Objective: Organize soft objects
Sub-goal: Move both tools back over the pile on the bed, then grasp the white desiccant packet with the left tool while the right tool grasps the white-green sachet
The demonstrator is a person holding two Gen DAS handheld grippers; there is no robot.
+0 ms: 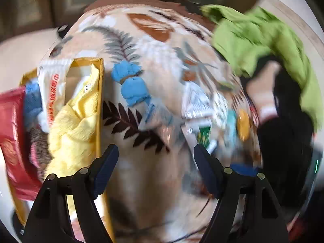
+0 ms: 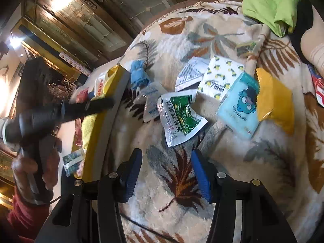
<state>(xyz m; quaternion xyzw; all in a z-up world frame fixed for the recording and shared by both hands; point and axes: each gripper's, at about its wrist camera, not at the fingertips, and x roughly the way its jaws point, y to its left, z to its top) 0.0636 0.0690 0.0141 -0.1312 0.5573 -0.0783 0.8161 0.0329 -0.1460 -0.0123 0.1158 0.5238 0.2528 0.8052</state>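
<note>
A leaf-patterned blanket [image 2: 178, 182] covers the surface. On it lie a blue knotted cloth [image 2: 139, 75], a green-and-white sachet [image 2: 180, 117], a pale blue cartoon pouch [image 2: 241, 107], a yellow pouch [image 2: 275, 99], a lemon-print packet [image 2: 220, 77] and clear packets. A yellow box [image 1: 99, 105] at the left holds a yellow towel [image 1: 75, 125], a white packet [image 1: 52, 89] and a red packet [image 1: 12, 141]. My left gripper [image 1: 156, 156] is open above bare blanket beside the box. My right gripper [image 2: 166, 158] is open just short of the green sachet.
A green cloth [image 2: 271, 2] lies at the far right corner, beside a person's arm [image 2: 311, 46] in a dark sleeve. The other hand-held gripper [image 2: 60, 111] shows blurred at the left in the right wrist view. Wooden cabinets [image 2: 70, 20] stand behind.
</note>
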